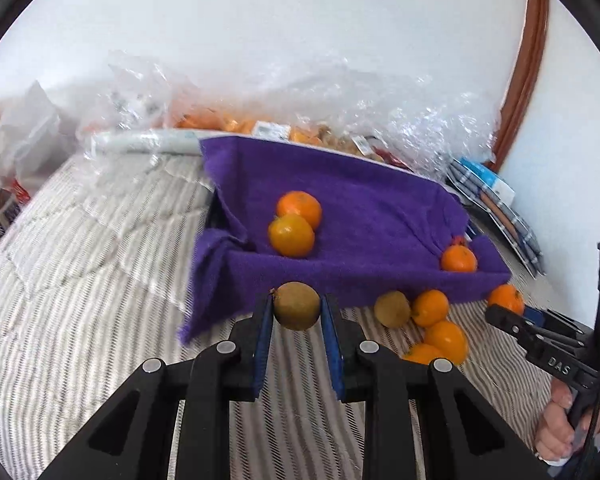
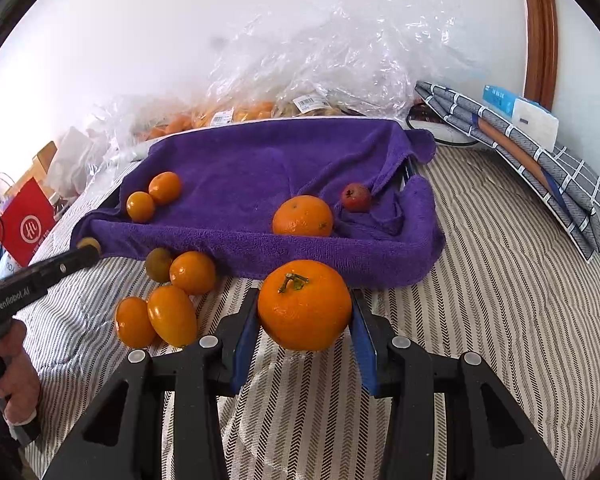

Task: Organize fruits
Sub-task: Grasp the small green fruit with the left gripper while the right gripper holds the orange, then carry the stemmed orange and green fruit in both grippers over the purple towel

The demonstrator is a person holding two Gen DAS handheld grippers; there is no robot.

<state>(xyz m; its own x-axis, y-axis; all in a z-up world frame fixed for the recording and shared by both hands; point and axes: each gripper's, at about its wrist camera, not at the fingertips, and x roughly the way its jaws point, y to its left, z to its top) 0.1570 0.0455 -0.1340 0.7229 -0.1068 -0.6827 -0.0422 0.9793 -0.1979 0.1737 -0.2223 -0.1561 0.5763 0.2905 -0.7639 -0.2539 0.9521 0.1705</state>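
Note:
My left gripper (image 1: 297, 307) is shut on a brown-green round fruit (image 1: 297, 305), held in front of the purple-towel-lined tray (image 1: 364, 208). My right gripper (image 2: 305, 308) is shut on a large orange (image 2: 305, 305) just before the tray's (image 2: 260, 168) front edge. In the tray lie two small oranges (image 2: 153, 197), a larger orange (image 2: 302, 217) and a small red fruit (image 2: 356, 197). On the striped bedding beside the tray lie several small oranges (image 2: 171, 312) and a brown-green fruit (image 2: 158, 265). The left gripper also shows in the right wrist view (image 2: 88, 249).
Crumpled clear plastic bags with packed fruit (image 2: 300, 80) lie behind the tray by the white wall. Folded grey checked cloth and a blue-white box (image 2: 516, 112) sit at right. A red paper bag (image 2: 24, 220) stands at left. Striped bedding (image 1: 80, 280) spreads to the left.

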